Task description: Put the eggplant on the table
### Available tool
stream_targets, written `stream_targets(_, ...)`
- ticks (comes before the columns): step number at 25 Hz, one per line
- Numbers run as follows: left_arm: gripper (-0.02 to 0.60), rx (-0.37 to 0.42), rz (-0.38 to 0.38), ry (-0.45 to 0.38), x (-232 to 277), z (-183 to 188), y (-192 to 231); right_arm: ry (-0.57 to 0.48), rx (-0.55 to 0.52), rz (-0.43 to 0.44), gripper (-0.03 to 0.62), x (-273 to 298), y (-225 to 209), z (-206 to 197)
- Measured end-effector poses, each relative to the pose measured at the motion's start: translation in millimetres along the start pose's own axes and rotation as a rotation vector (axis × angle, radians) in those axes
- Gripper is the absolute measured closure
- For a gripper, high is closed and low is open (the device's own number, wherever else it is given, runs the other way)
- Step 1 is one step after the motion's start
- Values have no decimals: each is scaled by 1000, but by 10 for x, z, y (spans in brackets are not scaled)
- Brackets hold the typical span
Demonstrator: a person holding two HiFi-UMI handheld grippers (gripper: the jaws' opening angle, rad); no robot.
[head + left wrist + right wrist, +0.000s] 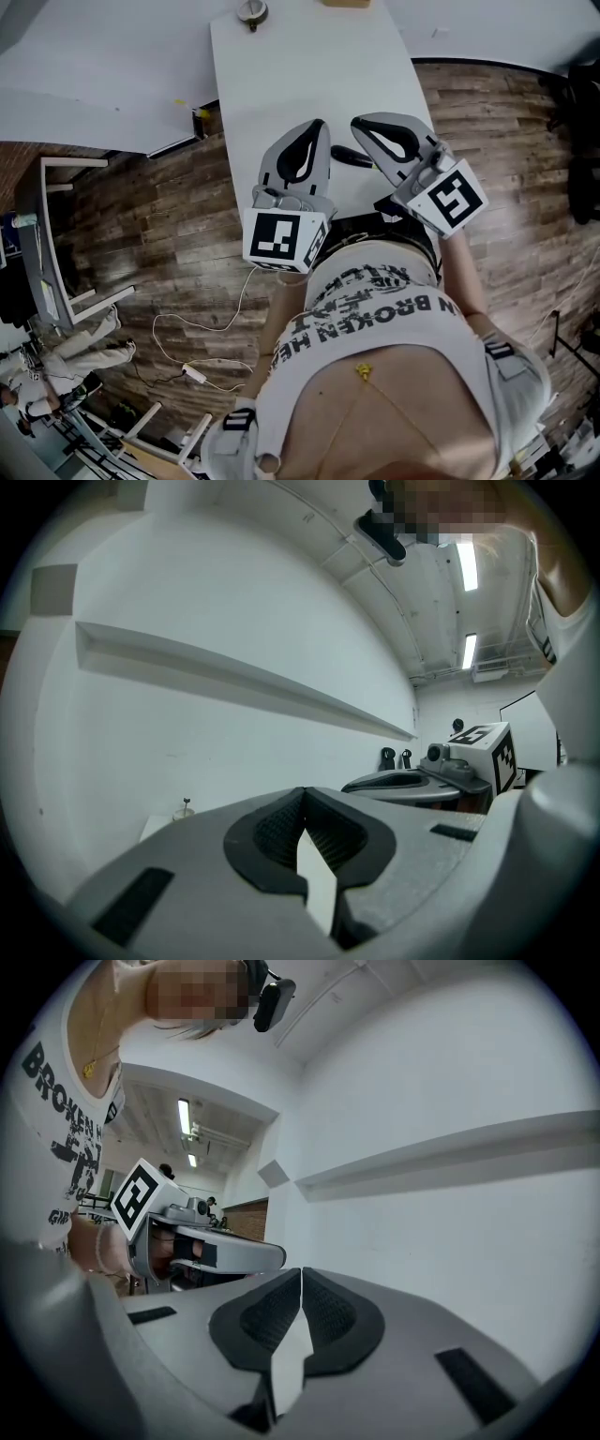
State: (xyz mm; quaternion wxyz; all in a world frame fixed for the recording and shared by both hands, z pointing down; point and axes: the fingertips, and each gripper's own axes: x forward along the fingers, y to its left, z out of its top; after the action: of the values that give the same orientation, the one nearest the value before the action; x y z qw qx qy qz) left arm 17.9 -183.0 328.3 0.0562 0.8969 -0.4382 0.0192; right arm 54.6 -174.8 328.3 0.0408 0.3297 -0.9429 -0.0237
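Observation:
In the head view my two grippers are held side by side close to my body, over the near end of the long white table [281, 84]. Both point away from me. The left gripper [317, 126] has its jaws together with nothing between them, as the left gripper view [302, 793] also shows. The right gripper [360, 123] is shut and empty too, its tips meeting in the right gripper view [301, 1272]. A dark elongated thing [352, 157] lies on the table between the grippers, partly hidden; I cannot tell whether it is the eggplant.
A small round object [251, 11] stands at the table's far end, with a brown item [345, 3] beside it at the picture's edge. Wood floor lies on both sides of the table. A white cable [202, 323] and a metal frame [56, 244] lie at the left.

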Motion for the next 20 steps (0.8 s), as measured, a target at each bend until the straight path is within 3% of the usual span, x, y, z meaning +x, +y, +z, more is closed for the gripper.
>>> stream_targets(20, 575, -6, -7, 10, 0, -19, -39, 6, -10, -3, 586, -12, -33, 47)
